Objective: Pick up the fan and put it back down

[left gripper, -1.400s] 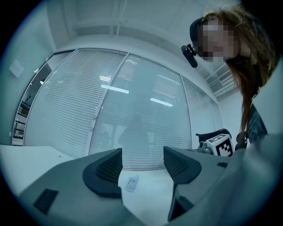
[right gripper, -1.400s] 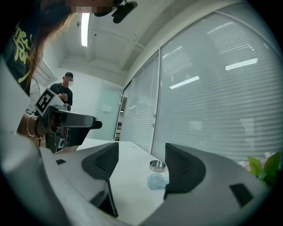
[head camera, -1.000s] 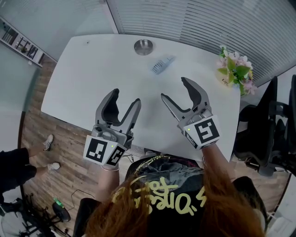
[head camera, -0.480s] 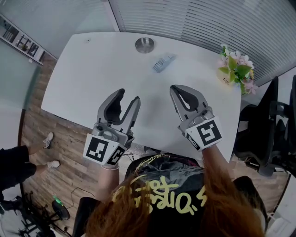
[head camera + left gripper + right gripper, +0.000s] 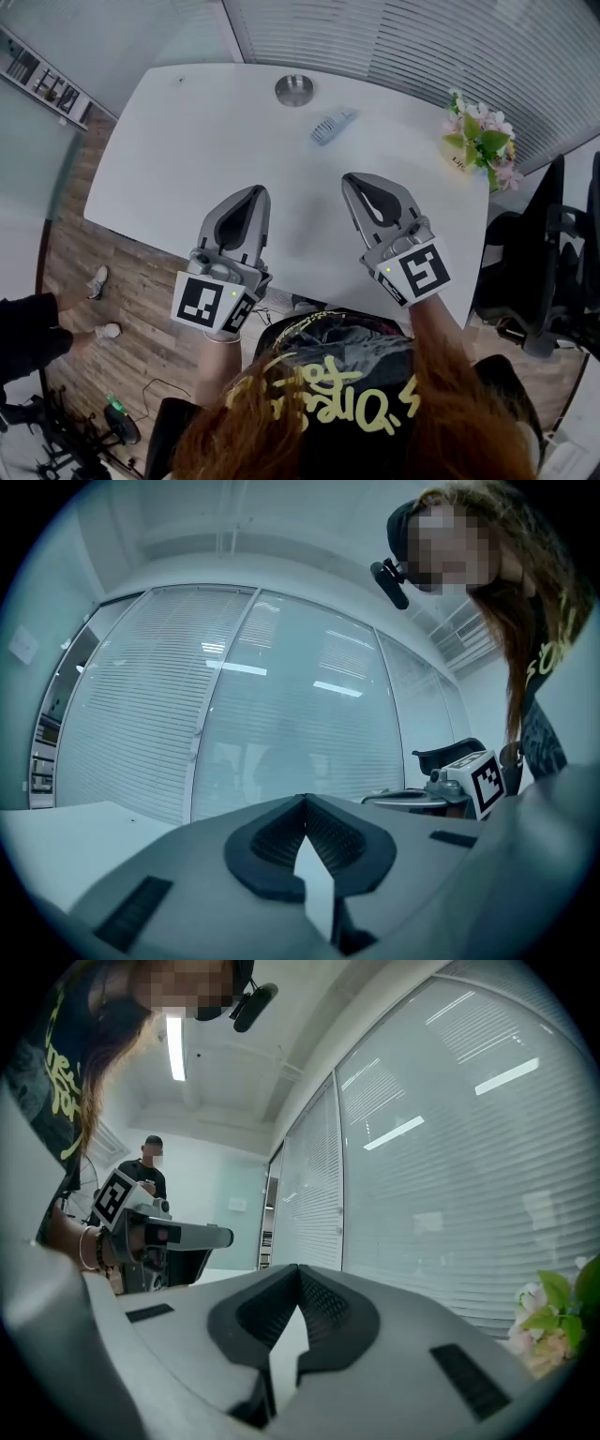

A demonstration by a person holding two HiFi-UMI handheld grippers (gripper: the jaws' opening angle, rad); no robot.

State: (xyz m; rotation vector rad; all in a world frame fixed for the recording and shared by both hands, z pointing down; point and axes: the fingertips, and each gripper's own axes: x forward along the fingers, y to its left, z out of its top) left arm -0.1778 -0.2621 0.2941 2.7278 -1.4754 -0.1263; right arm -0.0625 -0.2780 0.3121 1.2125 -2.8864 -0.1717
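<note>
Left claw point(image 5: 255, 191), right claw point(image 5: 355, 179): just-closed, empty

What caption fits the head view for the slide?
Left hand-held gripper and right hand-held gripper shut, empty, over white table; fan lies untouched beyond.

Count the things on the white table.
3: a round silver metal disc by the far edge, a pale blue folded fan right of it, a pink flower bunch at the right corner. None looks hidden.

The fan point(image 5: 333, 126) lay on the table point(image 5: 169, 159) toward its far edge, right of a round disc point(image 5: 293, 90), with flowers point(image 5: 480, 141) at the right edge. The left gripper point(image 5: 251, 194) and right gripper point(image 5: 361, 183) hung side by side over the near edge.
</note>
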